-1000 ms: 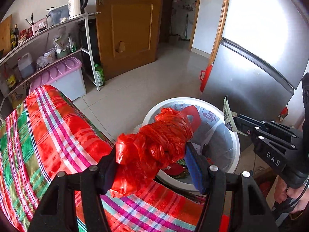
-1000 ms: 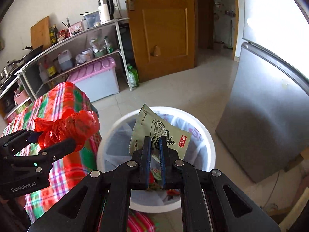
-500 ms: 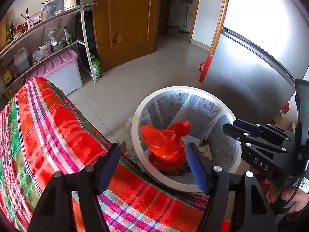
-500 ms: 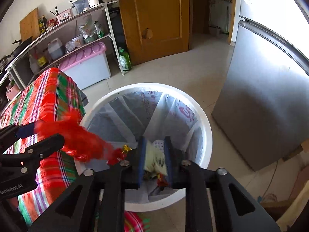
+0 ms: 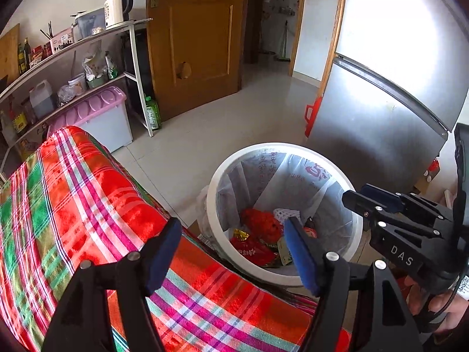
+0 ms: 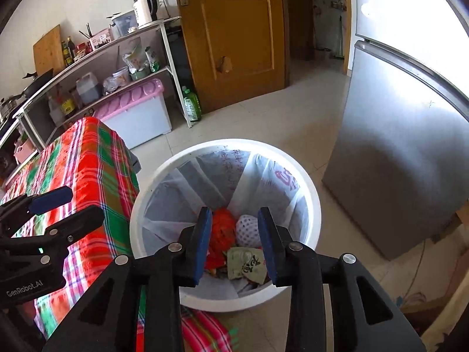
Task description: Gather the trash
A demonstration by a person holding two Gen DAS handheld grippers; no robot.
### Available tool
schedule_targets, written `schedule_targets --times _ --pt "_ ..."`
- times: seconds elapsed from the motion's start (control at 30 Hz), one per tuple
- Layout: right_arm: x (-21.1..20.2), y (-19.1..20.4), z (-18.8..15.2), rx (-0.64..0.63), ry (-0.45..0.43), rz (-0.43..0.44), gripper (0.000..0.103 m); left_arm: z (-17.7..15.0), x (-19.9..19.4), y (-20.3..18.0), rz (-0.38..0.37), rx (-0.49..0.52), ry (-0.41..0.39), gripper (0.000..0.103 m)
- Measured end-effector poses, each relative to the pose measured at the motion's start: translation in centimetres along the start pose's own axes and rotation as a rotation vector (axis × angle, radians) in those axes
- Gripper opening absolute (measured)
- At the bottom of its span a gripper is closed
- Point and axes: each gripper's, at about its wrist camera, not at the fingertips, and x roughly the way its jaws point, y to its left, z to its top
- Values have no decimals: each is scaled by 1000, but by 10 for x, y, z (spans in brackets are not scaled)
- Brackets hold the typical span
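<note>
Right wrist: red bag (image 6: 222, 228) in bin (image 6: 310, 205), below empty, just-widened right tool (image 6: 236, 243).

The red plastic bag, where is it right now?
In both wrist views the red plastic bag lies at the bottom of the white bin, left of a white mesh wad, above a green packet.

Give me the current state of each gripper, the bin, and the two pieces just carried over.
left gripper: open, empty
right gripper: jaws just opening, nothing between them
trash bin: upright, lined, partly filled
red plastic bag: lying in bin
green snack packet: lying in bin
wooden door: closed
</note>
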Motion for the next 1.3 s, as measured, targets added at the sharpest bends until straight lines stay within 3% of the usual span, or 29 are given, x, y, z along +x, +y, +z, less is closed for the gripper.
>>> schedule_targets --times 0.5,0.63,0.77,1.3 --pt "-50 12 -27 10 -113 -24 40 -20 -41 10 53 -30 -96 79" --pt "-63 15 -36 4 -139 -24 49 -30 -50 9 69 -28 -125 79" --pt "-73 16 -43 2 -160 -39 50 -39 -54 6 90 -13 -129 80" --pt "-70 21 -56 0 -136 -40 50 -54 -57 3 136 -12 -123 80"
